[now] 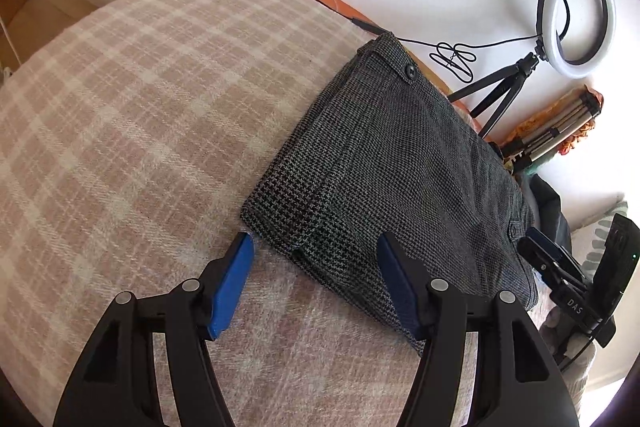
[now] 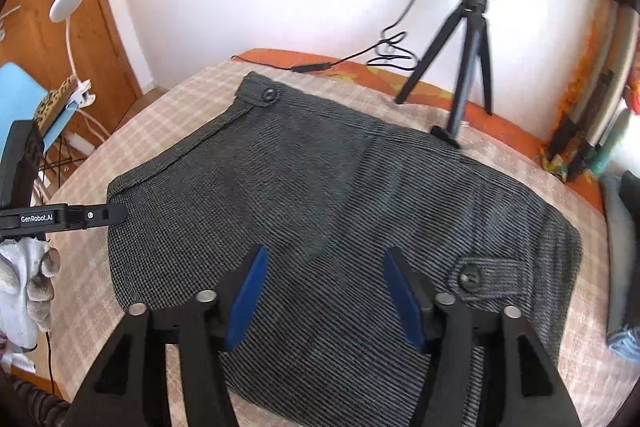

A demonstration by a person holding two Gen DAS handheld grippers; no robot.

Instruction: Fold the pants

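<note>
Dark grey houndstooth pants (image 1: 396, 167) lie folded into a compact stack on a beige plaid blanket (image 1: 140, 115). My left gripper (image 1: 316, 243) is open and empty, its blue fingers straddling the near left corner of the stack just above the cloth. My right gripper (image 2: 324, 259) is open and empty, hovering over the middle of the pants (image 2: 320, 187), which show buttoned tabs at the far left and near right. The right gripper's body shows at the right edge of the left wrist view (image 1: 560, 267); the left one shows at the left edge of the right wrist view (image 2: 60, 217).
A ring light (image 1: 576, 15) on a black tripod (image 2: 468, 67) stands just behind the pants, its cable (image 1: 452, 57) along the orange bed edge (image 2: 516, 123). Folded tripod legs (image 1: 560, 131) lean at the right. A wooden door (image 2: 60, 39) and clip lamp (image 2: 68, 3) stand left.
</note>
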